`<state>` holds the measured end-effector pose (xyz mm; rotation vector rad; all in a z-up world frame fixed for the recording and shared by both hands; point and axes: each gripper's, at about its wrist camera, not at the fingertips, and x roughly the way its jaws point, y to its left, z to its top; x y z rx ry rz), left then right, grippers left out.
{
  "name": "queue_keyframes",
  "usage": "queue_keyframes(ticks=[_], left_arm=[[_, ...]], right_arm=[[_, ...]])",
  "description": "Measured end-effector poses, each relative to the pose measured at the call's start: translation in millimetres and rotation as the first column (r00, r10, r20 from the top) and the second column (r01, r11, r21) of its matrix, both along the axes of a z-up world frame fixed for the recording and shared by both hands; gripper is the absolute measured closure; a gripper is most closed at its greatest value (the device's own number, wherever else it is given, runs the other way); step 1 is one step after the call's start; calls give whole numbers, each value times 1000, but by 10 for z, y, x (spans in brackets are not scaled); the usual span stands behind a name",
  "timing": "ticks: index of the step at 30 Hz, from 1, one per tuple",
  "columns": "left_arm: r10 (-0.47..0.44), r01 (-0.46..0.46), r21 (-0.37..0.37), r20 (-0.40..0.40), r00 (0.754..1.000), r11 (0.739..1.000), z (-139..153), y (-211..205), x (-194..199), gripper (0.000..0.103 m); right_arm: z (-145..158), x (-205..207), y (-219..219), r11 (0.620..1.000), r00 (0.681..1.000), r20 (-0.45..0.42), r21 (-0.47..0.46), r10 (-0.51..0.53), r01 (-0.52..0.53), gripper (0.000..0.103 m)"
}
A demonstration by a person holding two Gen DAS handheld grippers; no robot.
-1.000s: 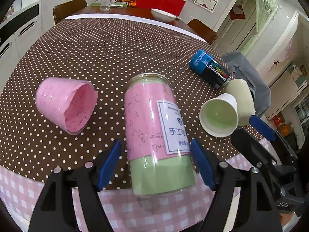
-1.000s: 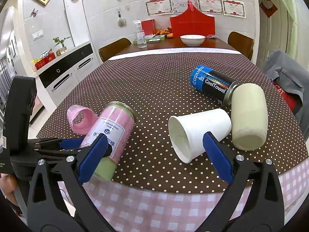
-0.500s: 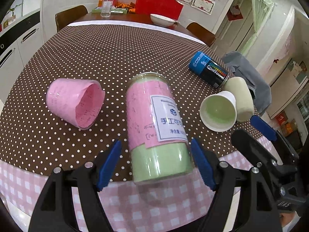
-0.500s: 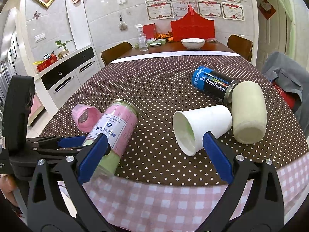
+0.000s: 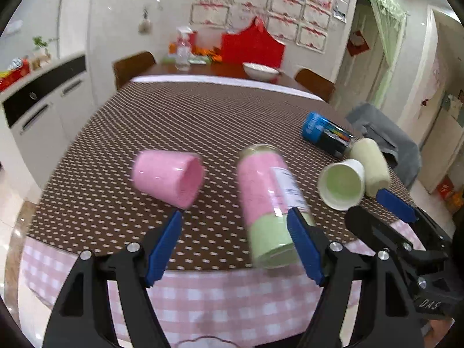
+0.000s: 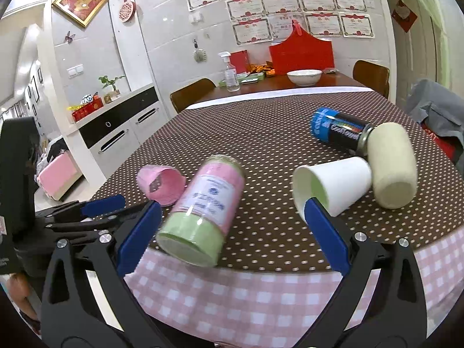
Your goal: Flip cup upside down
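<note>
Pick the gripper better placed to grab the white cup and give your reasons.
Right. The right gripper is open, with one finger just short of the white cup rim. The left gripper sits nearer the jar.

**A tiled dining room hung with certificates**

Glossy white tile walls (image 6: 162, 29) carry rows of framed certificates (image 6: 290, 8) and a gold-framed red picture (image 6: 80, 1). A white sideboard (image 6: 124, 127) with a black band lines one side (a small plant (image 6: 111, 84) on top). Brown wooden chairs (image 6: 192, 94) stand around the table; a doorway (image 5: 374, 58) has green curtains.
</note>
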<state>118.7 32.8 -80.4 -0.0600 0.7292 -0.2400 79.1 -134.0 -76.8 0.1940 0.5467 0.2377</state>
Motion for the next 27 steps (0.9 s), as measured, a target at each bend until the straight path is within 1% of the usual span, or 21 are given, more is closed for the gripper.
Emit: queue_keyframes(ticks=[3,6,8,11,12,15,20,27], left_arm=[[45,-46,26,44,998,999,-21,116,-35,29],[82,-86,34,97,992,996,-21,217,-94,29],[114,-121,49,138,984,991,-27,294,-121,25],[145,-167,102,190,971,981,-57,353,-135,24],[157,-183,127,195,968,975,-82,364,-125,24],[169,-202,154,202,965,967,-141,434,-105,24],[187,-218,157,189,964,963,-231,524,-63,24],[193,-221,172,167,967,960,-346,572,17,24]], right_arm=[[-61,23,113,1000,1000,-6,5,11,-11,6],[-137,55,226,1000,1000,-17,11,15,-15,6],[-189,94,293,1000,999,-28,12,22,-22,6],[-297,153,397,1000,998,-52,6,28,-28,6],[-323,165,414,1000,998,-57,10,26,-25,6],[-422,235,478,1000,996,-88,19,26,-24,6],[-496,297,562,1000,994,-101,14,29,-27,6],[-628,406,600,1000,989,-149,23,21,-17,7]])
